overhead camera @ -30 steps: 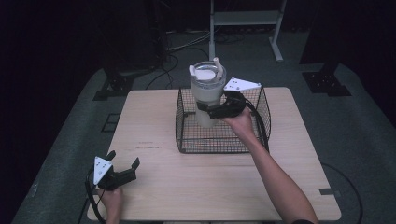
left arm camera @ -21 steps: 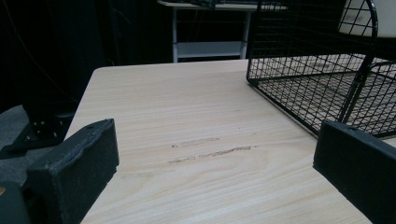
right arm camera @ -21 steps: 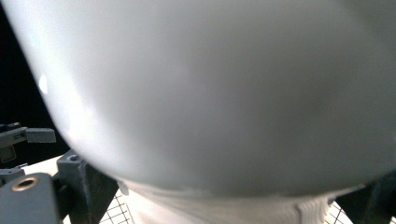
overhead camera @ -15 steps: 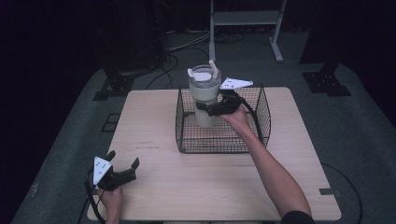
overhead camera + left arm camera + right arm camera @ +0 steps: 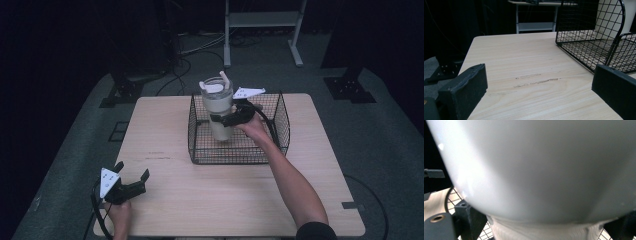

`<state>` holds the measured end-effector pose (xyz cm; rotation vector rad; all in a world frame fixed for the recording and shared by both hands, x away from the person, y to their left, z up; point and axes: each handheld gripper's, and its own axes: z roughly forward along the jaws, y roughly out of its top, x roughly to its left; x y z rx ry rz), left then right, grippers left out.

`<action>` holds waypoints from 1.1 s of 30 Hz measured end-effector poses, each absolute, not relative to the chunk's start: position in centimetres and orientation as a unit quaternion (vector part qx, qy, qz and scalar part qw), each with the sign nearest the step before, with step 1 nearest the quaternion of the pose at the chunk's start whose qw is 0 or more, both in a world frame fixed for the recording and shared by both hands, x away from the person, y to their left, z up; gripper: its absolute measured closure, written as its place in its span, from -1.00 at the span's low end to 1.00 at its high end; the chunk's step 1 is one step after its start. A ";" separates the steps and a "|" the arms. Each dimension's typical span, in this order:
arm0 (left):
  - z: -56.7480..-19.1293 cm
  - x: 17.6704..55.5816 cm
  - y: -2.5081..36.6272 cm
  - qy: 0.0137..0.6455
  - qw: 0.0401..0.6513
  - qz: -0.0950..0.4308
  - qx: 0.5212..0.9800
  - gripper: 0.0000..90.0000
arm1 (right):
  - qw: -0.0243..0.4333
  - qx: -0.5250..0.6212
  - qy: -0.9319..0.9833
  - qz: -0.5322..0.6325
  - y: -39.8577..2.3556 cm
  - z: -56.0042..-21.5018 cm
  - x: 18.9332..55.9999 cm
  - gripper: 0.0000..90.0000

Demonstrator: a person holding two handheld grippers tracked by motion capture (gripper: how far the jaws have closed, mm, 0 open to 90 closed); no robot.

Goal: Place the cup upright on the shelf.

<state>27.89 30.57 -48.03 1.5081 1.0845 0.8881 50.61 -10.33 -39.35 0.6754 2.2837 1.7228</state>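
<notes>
Dark floor and cable-strewn stands ring a pale wooden worktop [image 5: 200, 200], and a metal shelf frame [image 5: 262, 20] stands at the far side of the room. On the far half of the worktop sits a black wire basket [image 5: 280, 135], open at the top. A tall cream tumbler [image 5: 220, 107], with a lid and a handle at its top, stands upright inside the basket towards its left side; whether its base rests on the mesh or hangs just above it I cannot tell from where I stand. The right gripper [image 5: 227, 120] reaches in over the basket's near right rim, and its fingers are clamped round the tumbler's narrower lower body, below the wide upper part. That low, sideways hold looks chosen to keep the tall cup vertical while it passes the wire walls. From the right gripper view the tumbler's pale wall [image 5: 536, 170] looms right against the camera, with basket mesh showing underneath. The left gripper [image 5: 132, 185] hangs idle at the near left corner of the worktop, well apart from the basket, its fingers [image 5: 464, 92] spread wide around nothing, probably parked out of the working hand's way.
</notes>
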 end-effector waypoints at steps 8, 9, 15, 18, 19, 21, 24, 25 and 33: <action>-48.0 27.9 30.6 0.450 0.516 0.370 0.627 -1.00 | 0.081 0.235 0.787 0.565 -10.2 -40.2 51.9 -0.82; -48.0 27.9 30.6 0.450 0.516 0.370 0.627 -1.00 | 0.081 0.235 0.787 0.565 -10.2 -40.2 51.9 -0.82; -48.0 27.9 30.7 0.452 0.518 0.368 0.626 -1.00 | 0.078 0.232 0.792 0.559 -9.5 -40.9 52.6 -0.82; -48.0 27.8 30.7 0.451 0.519 0.368 0.626 -1.00 | 0.072 0.236 0.797 0.550 -9.3 -41.7 52.9 -0.82; -48.0 27.8 30.7 0.451 0.519 0.368 0.626 -1.00 | 0.072 0.236 0.797 0.550 -9.3 -41.7 52.9 -0.82; -48.0 27.9 30.7 0.451 0.519 0.368 0.626 -1.00 | 0.067 0.241 0.806 0.536 -9.2 -42.2 53.1 -0.82; -48.0 27.9 30.7 0.451 0.519 0.368 0.626 -1.00 | 0.071 0.237 0.807 0.537 -9.1 -42.3 53.0 -0.82; -48.0 27.9 30.7 0.451 0.519 0.368 0.626 -1.00 | 0.071 0.237 0.807 0.537 -9.1 -42.3 53.0 -0.82; -48.0 27.8 30.7 0.450 0.519 0.369 0.626 -1.00 | 0.073 0.232 0.807 0.538 -9.7 -42.5 52.5 -0.83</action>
